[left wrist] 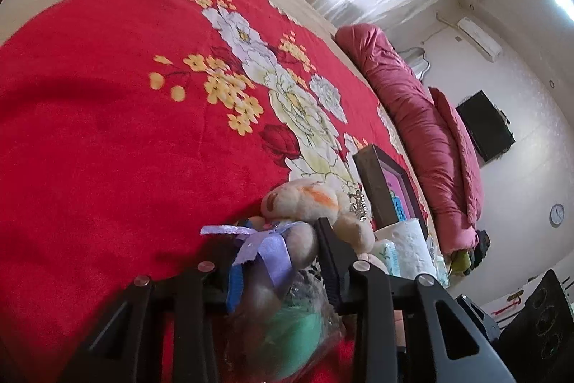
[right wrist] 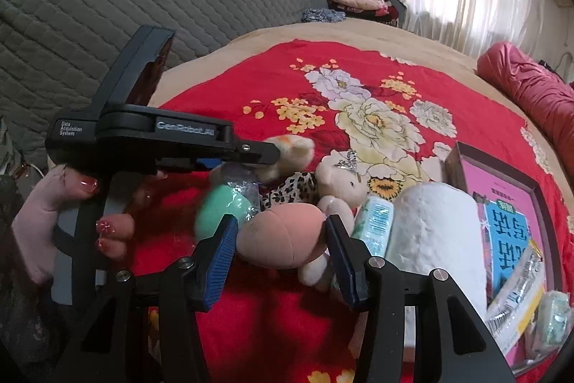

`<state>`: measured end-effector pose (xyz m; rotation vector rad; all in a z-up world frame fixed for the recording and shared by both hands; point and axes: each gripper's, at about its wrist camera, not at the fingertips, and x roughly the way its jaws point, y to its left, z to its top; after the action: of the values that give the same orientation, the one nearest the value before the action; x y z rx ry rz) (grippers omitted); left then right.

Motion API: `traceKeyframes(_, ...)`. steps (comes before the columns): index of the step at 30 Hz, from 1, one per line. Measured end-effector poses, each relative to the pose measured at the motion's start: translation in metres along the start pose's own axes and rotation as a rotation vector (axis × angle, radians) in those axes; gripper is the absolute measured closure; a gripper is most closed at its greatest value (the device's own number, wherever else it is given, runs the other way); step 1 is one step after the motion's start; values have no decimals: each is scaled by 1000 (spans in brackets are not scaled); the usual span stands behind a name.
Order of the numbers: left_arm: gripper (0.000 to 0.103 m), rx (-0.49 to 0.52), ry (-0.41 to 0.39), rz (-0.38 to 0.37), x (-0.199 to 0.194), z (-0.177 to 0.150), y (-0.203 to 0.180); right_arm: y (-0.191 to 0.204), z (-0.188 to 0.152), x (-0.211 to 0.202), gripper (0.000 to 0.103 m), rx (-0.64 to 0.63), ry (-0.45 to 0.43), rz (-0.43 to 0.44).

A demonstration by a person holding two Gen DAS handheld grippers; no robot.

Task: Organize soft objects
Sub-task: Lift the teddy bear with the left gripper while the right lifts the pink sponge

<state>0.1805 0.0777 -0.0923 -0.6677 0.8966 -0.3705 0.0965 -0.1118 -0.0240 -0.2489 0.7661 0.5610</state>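
Right gripper (right wrist: 281,241) gapes around the peach plush (right wrist: 278,236) at lower centre; left gripper (left wrist: 272,248) pinches a ribboned wrapped toy (left wrist: 283,279).

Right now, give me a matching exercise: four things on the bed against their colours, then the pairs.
Things:
1. round plush ball between the right tongs
2. ribbon bow on the wrapped bundle
3. paper roll
4. rolled quilt

Colours:
A. white
B. dark pink
C. peach
D. lilac

Pairs: 1-C, 2-D, 3-A, 4-B
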Motion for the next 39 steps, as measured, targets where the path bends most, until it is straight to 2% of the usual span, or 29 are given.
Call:
traceKeyframes(9, 67, 17, -123, 28, -43, -6, -12, -2, -2, -23, 51, 6, -30, -11)
traceKeyframes(21, 67, 124, -145, 131, -75, -26, -56, -3, -4, -47, 51, 10, -68, -29)
traceKeyframes(31, 67, 184, -139, 165, -84, -46, -91, -15, -9, -73, 51, 54, -113, -71)
traceKeyframes(39, 67, 245, -124, 151, -80, -63, -126, -30, -19, -96, 51, 95, -148, -100)
